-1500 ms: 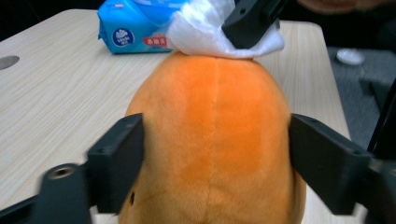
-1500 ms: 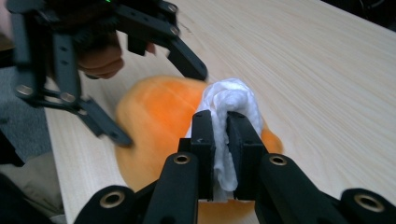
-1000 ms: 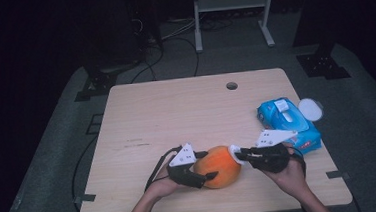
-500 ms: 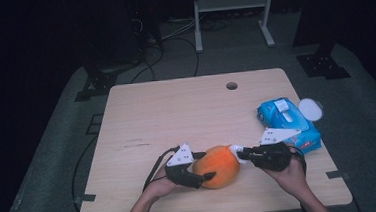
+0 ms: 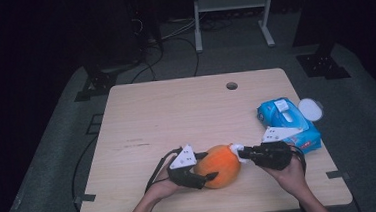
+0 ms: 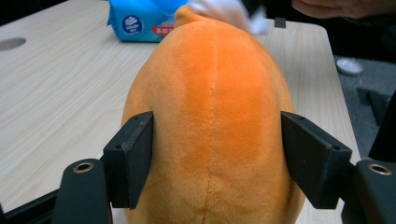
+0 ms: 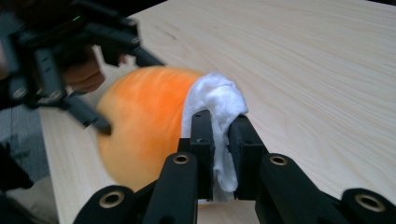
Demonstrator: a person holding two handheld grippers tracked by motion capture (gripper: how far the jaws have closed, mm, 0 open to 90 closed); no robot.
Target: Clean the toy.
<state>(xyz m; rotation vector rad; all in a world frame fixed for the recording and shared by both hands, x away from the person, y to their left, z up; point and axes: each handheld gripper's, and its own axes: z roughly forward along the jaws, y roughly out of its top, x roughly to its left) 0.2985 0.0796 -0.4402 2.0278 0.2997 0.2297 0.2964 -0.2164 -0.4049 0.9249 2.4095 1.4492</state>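
An orange plush toy point(image 5: 222, 164) lies on the wooden table point(image 5: 176, 112) near its front edge. My left gripper point(image 5: 206, 169) comes in from the left and is shut on it. In the left gripper view both pads point(image 6: 133, 158) press into the plush's point(image 6: 215, 116) sides, and the jaws have just been closing a little further on it. My right gripper point(image 5: 242, 153) comes from the right, shut on a wad of white tissue point(image 7: 215, 100). The tissue point(image 5: 237, 147) touches the right end of the plush point(image 7: 140, 126).
A blue pack of wet wipes point(image 5: 287, 121) lies at the table's right edge, just behind my right hand, with a white round lid point(image 5: 310, 109) beside it. A cable hole point(image 5: 231, 86) sits near the far edge. Dark floor, cables and a stand lie beyond.
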